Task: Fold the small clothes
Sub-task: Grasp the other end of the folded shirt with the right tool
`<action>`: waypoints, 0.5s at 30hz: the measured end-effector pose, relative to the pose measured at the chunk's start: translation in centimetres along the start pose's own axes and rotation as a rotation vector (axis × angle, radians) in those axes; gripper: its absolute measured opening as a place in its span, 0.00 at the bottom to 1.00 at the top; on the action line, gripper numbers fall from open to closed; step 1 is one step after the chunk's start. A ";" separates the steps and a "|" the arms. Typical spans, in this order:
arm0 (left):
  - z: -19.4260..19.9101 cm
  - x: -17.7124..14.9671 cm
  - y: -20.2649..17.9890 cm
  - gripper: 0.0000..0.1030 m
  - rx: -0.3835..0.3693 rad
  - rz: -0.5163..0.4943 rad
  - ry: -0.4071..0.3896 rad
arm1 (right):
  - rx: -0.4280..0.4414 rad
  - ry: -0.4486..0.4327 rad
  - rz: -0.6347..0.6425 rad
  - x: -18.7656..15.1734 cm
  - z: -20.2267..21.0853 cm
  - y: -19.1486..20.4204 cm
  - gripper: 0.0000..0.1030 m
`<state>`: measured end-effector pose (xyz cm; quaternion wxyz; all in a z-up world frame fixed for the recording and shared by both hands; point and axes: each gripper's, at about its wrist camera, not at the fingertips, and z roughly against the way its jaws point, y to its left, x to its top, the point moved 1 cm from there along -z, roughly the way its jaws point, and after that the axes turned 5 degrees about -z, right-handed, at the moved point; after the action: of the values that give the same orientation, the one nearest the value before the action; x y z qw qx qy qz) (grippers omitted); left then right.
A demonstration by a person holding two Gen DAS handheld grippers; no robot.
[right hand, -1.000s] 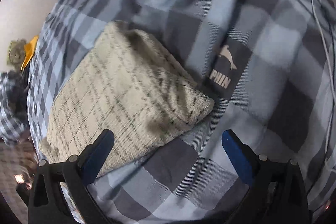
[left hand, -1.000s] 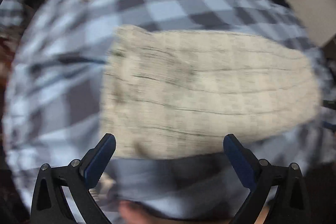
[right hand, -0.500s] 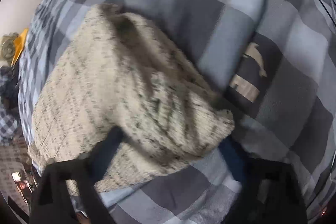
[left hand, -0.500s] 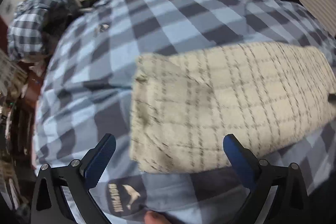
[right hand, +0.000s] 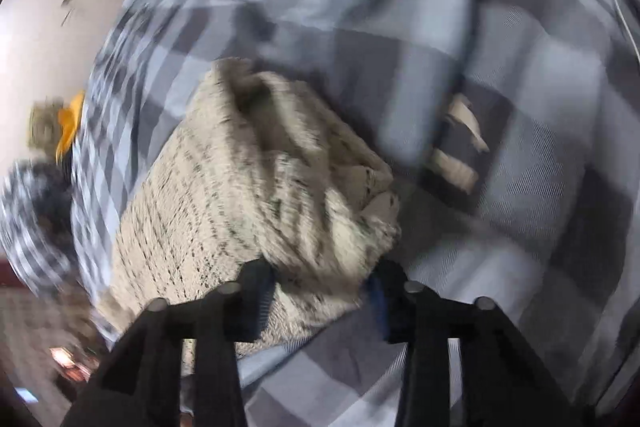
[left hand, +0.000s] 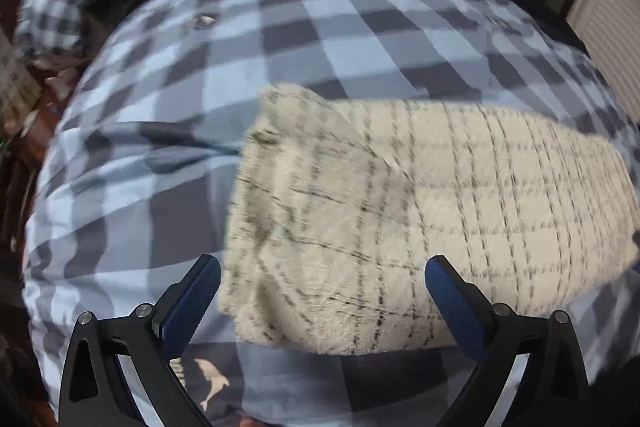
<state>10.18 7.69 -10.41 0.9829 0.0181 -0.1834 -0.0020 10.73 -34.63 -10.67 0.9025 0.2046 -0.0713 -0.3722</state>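
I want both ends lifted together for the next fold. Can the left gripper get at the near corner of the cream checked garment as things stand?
Probably yes. The left gripper is open, the cream checked garment's near corner lies between its fingers, and only the checked bedcover lies around it. Blur hides contact.

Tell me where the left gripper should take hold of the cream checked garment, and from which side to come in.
Best bet: the near left corner of the cream checked garment. It lies flat on the checked bedcover, its near edge between the open fingers of the left gripper. Come down from above over that near edge. The right gripper is closing on the bunched far end, so the two ends could lift together.
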 end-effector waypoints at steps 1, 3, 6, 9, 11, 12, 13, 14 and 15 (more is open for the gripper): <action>-0.5 0.2 0.0 1.00 -0.013 -0.015 0.038 | 0.017 0.003 -0.042 -0.5 0.6 -0.9 0.52; -1.6 0.6 0.2 1.00 -0.023 -0.004 0.113 | 0.087 0.009 -0.180 -1.0 1.4 -3.2 0.78; -1.8 0.9 0.5 1.00 0.031 0.012 0.120 | 0.118 0.024 -0.217 -1.1 1.3 -3.5 0.84; -1.6 1.1 1.0 1.00 0.002 0.039 0.103 | 0.084 0.070 -0.157 -1.0 0.0 -2.3 0.84; -1.3 1.2 1.1 1.00 -0.026 0.054 0.074 | 0.066 0.083 -0.129 -1.0 -1.0 -1.3 0.84; -1.0 1.3 1.0 1.00 -0.038 0.053 0.056 | 0.053 0.085 -0.116 -0.7 -1.2 -1.2 0.84; -0.8 1.3 1.0 1.00 -0.048 0.051 0.044 | 0.038 0.082 -0.104 -0.4 -1.7 -0.8 0.84; -0.8 1.5 0.8 1.00 -0.064 0.045 0.029 | 0.034 0.080 -0.097 -0.3 -1.8 -0.6 0.84; -0.8 1.7 0.4 1.00 -0.081 0.035 0.020 | 0.030 0.080 -0.083 0.0 -2.2 -0.1 0.83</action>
<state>12.03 8.14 -10.54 0.9844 -0.0248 -0.1738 0.0079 11.30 -34.04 -12.72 0.8853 0.2354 -0.0321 -0.3996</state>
